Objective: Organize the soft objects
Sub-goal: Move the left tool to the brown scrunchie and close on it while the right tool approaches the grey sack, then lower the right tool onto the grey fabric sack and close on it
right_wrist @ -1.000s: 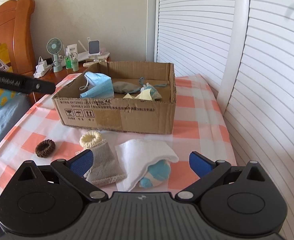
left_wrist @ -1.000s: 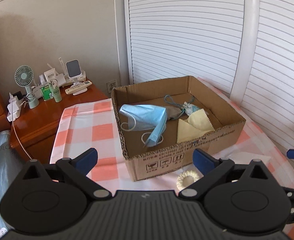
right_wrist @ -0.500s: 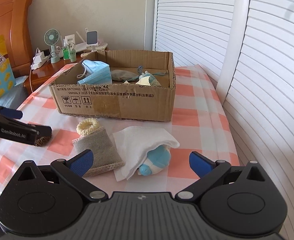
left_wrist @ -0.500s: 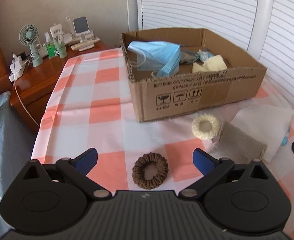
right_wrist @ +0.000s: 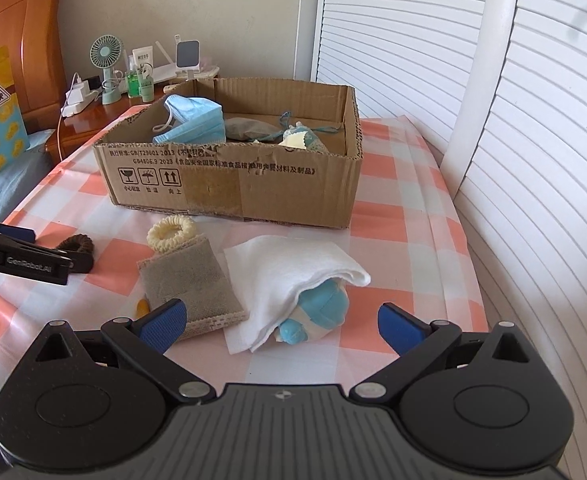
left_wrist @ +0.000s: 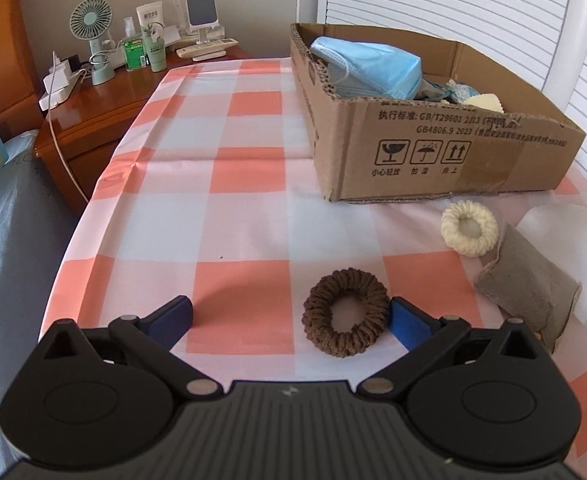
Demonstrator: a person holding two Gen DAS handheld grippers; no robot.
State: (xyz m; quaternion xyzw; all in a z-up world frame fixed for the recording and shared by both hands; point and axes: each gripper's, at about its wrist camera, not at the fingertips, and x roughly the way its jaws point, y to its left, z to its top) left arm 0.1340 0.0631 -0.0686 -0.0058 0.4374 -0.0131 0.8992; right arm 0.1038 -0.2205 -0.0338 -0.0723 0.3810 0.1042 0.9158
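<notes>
A brown hair scrunchie (left_wrist: 346, 312) lies on the checked cloth between my left gripper's (left_wrist: 291, 318) open fingers, close to the right one. It also shows in the right wrist view (right_wrist: 78, 246), partly behind the left gripper (right_wrist: 33, 256). A cream scrunchie (left_wrist: 469, 229), a grey cloth pouch (right_wrist: 191, 280), a white towel (right_wrist: 289, 276) and a blue plush toy (right_wrist: 317, 312) under it lie in front of the cardboard box (right_wrist: 233, 184). The box holds blue face masks (left_wrist: 373, 64) and other soft items. My right gripper (right_wrist: 281, 322) is open above the towel and toy.
A wooden nightstand (left_wrist: 93, 104) at the left holds a small fan (left_wrist: 93, 32), bottles and chargers. White louvred doors (right_wrist: 413, 40) stand behind and to the right. The table edge drops to a bed at the left (left_wrist: 9, 216).
My left gripper has come back from above the box, dropped low and moved up to the brown scrunchie, which now sits between its fingers. My right gripper has edged closer to the towel.
</notes>
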